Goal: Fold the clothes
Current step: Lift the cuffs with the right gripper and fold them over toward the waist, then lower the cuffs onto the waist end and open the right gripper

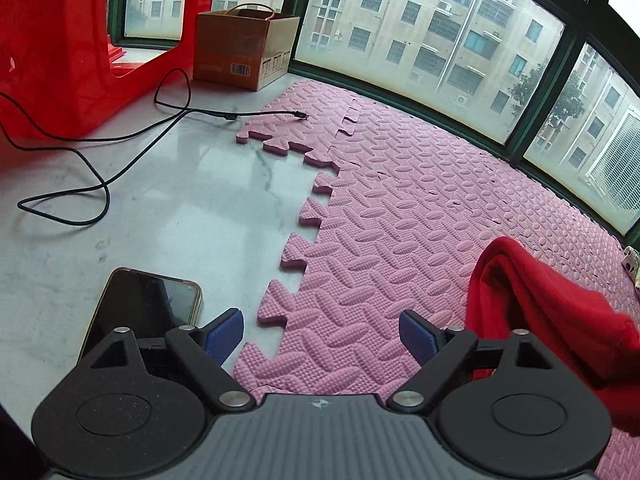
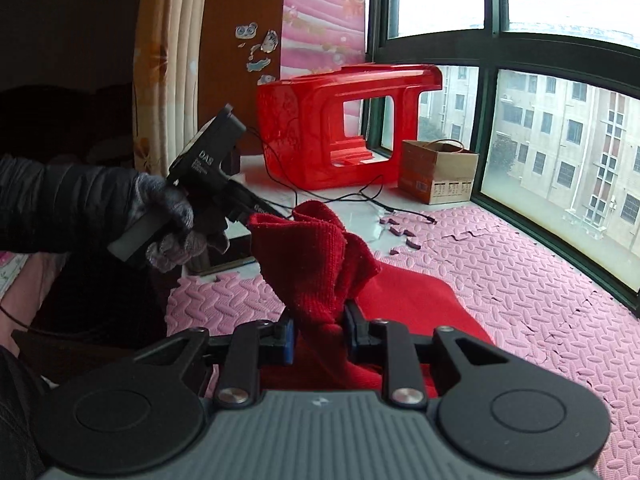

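A red cloth (image 2: pixel 316 264) is bunched and lifted above the pink foam mat (image 2: pixel 520 280); its lower part lies on the mat. My right gripper (image 2: pixel 320 336) is shut on the cloth's gathered fold. In the left wrist view the same cloth (image 1: pixel 540 300) hangs at the right, beside the gripper. My left gripper (image 1: pixel 322 338) is open and empty, held low over the mat's (image 1: pixel 400 208) jagged left edge. In the right wrist view the left gripper's body (image 2: pixel 208 168), held by a gloved hand, is just left of the cloth; its tips are hidden behind it.
A phone (image 1: pixel 144 308) lies on the white marble sill left of the left gripper. A black cable (image 1: pixel 120 160) loops across the sill. A red plastic stool (image 1: pixel 60 48) and a cardboard box (image 1: pixel 244 48) stand at the back by the window.
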Demonstrator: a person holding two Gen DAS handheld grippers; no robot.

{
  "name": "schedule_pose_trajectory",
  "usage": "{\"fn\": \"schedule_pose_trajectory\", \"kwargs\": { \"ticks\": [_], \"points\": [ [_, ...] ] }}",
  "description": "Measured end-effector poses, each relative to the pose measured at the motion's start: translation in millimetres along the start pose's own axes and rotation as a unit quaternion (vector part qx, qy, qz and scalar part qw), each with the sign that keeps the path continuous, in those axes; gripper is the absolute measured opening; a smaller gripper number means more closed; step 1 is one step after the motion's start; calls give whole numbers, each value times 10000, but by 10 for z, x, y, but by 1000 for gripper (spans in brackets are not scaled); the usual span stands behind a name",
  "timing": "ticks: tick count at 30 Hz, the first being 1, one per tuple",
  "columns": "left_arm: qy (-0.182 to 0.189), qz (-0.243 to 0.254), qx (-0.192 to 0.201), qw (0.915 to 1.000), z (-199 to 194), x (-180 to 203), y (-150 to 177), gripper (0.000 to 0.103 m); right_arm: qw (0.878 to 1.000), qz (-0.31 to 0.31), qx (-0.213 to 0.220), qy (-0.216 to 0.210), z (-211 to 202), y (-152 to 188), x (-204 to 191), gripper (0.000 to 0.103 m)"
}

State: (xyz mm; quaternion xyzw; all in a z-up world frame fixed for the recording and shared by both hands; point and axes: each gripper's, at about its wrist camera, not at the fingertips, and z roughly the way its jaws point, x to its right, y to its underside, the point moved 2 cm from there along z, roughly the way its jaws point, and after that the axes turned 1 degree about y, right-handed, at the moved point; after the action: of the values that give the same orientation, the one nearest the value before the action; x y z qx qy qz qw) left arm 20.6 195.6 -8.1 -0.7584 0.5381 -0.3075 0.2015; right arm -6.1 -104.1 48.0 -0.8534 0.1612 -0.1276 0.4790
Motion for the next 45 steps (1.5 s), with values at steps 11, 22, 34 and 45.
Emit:
{"fn": "schedule_pose_trajectory", "kwargs": {
  "ticks": [11, 22, 34, 45],
  "points": [
    [183, -50, 21, 9998, -143, 26, 177, 88, 9964, -696, -481, -31, 13, 272, -431, 45],
    [729, 241, 159, 9969, -571, 270, 395, 88, 9994, 62, -339, -79, -224, 44, -340, 42],
    [1727, 624, -345, 9824, -894, 729, 1064, 80, 9957, -402, -779, 314, 112, 68, -482, 8],
    [1831, 713, -328, 9799, -817, 858, 1033, 20, 9971, -281, -539, 447, -276, -91, -448, 6]
  ]
}}
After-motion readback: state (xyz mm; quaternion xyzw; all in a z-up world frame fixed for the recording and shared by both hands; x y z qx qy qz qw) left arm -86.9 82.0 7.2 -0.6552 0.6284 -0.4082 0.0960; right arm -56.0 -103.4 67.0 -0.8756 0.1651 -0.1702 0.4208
